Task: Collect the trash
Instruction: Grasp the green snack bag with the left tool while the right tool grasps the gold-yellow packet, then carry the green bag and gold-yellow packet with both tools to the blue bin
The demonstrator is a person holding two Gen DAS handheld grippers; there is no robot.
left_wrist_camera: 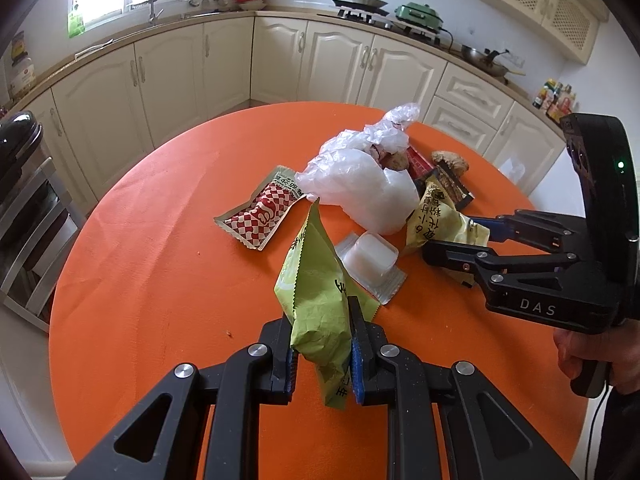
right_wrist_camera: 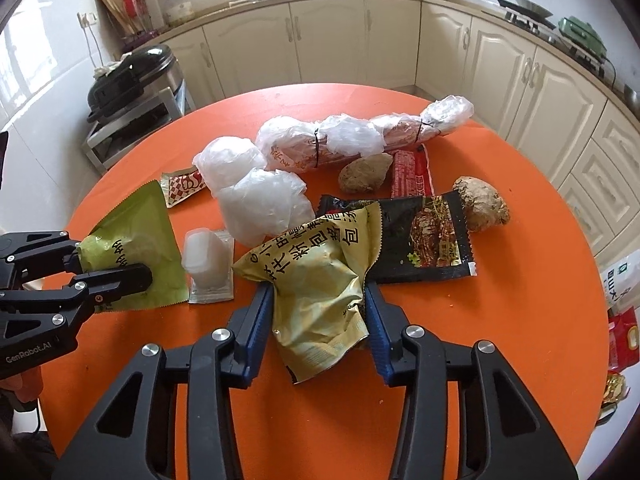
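Observation:
On the round orange table (left_wrist_camera: 160, 240) lies a heap of trash. My left gripper (left_wrist_camera: 320, 316) is shut on a green wrapper (left_wrist_camera: 316, 280), which stands up from between its pads; the right wrist view shows the same gripper (right_wrist_camera: 112, 260) and wrapper (right_wrist_camera: 136, 224) at the left. My right gripper (right_wrist_camera: 317, 288) has a crumpled yellow wrapper (right_wrist_camera: 320, 312) between its blue pads, and both pads press its sides. From the left wrist view, that gripper (left_wrist_camera: 452, 236) reaches in from the right onto the yellow wrapper (left_wrist_camera: 436, 216).
Around the heap lie a red-checked sachet (left_wrist_camera: 260, 216), crumpled clear bags (left_wrist_camera: 360, 184), a small clear tub pack (left_wrist_camera: 372, 258), a black sachet (right_wrist_camera: 424, 236), a red sachet (right_wrist_camera: 412, 174), a ginger root (right_wrist_camera: 482, 204) and a long plastic-wrapped bundle (right_wrist_camera: 352, 140). Cream cabinets ring the table.

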